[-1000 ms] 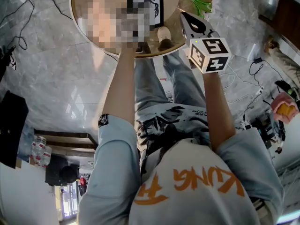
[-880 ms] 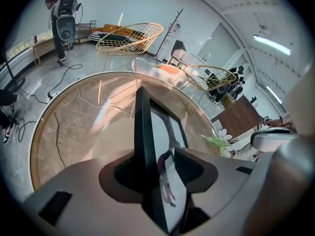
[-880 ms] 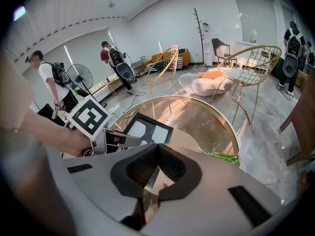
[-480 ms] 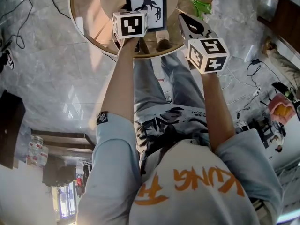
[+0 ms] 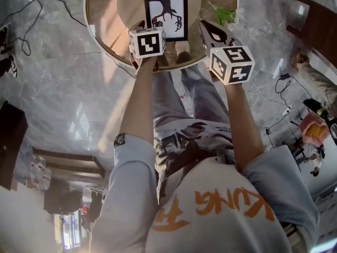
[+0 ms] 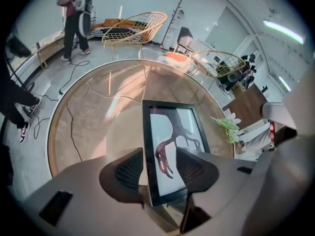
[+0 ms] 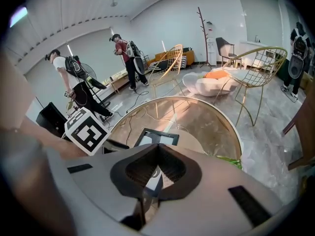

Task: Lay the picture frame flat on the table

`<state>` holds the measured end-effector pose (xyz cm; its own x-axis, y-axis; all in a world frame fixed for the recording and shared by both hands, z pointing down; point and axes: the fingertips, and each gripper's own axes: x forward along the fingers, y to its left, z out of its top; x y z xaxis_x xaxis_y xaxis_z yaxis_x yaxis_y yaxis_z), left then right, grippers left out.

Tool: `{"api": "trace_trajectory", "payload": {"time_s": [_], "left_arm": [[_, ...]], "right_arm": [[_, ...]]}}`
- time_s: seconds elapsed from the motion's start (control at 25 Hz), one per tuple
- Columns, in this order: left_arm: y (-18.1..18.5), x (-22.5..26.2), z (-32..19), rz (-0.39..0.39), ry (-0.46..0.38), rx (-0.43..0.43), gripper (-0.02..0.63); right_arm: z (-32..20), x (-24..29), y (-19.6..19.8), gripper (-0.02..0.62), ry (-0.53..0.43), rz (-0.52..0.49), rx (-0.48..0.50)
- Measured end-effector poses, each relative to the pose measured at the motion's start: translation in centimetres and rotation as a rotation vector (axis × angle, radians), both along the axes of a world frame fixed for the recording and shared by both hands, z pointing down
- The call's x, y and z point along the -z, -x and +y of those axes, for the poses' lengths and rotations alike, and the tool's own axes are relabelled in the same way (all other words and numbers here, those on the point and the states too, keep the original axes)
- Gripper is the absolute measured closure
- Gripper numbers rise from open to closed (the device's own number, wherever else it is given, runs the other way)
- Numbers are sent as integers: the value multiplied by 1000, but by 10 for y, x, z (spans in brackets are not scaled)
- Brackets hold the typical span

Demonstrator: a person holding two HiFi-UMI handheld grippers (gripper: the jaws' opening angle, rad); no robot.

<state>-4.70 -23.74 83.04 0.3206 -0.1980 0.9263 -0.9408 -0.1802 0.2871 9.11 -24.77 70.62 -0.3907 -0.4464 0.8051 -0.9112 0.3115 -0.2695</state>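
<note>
The black picture frame (image 5: pixel 167 4) with a dark antler print lies face up on the round glass table (image 5: pixel 105 36). My left gripper (image 5: pixel 151 29) hovers at the frame's near end. In the left gripper view the frame (image 6: pixel 172 132) runs out from between the fingers (image 6: pixel 129 170). The jaws are wide apart and closing, and the pads do not press on it. My right gripper (image 5: pixel 203 23) is to the right of the frame over the table's near edge. Its jaws (image 7: pixel 157 145) meet at the tips with nothing between them, and the frame (image 7: pixel 157 137) shows just past them.
A green plant sprig (image 5: pixel 224 16) lies on the table to the frame's right. Wire chairs (image 7: pixel 256 68) and people with backpacks (image 7: pixel 129 58) stand beyond the table (image 7: pixel 206 127). Cables (image 5: pixel 21 41) trail across the marble floor.
The left gripper, first hidden by a mosaic patch, now shows at the frame's near end and has drawn back slightly. The right gripper has hardly moved.
</note>
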Motion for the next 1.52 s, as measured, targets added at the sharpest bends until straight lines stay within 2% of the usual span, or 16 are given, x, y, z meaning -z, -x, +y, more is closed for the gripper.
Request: {"api": "trace_trajectory", "payload": {"time_s": [0.12, 0.24, 0.36, 0.48, 0.72, 0.92, 1.16, 1.52], "left_arm": [[4, 15, -1, 22, -28, 58, 473], [8, 37, 0, 29, -67, 89, 530], [12, 62, 2, 5, -121, 80, 574], [15, 90, 4, 1, -167, 103, 584], [26, 151, 12, 47, -263, 250, 586], [27, 207, 20, 59, -338, 300, 586], [37, 265, 25, 111, -441, 463, 586], [34, 363, 28, 81, -593, 466, 586]], "right_arm": [[-3, 2, 5, 597, 3, -7, 9], [-1, 8, 10, 597, 4, -7, 21], [0, 17, 17, 597, 4, -14, 36], [-1, 34, 24, 597, -12, -25, 55], [-6, 78, 33, 597, -71, -49, 82], [6, 124, 43, 597, -115, -85, 113], [0, 170, 34, 597, -202, -111, 93], [-7, 259, 16, 597, -339, -158, 111]]}}
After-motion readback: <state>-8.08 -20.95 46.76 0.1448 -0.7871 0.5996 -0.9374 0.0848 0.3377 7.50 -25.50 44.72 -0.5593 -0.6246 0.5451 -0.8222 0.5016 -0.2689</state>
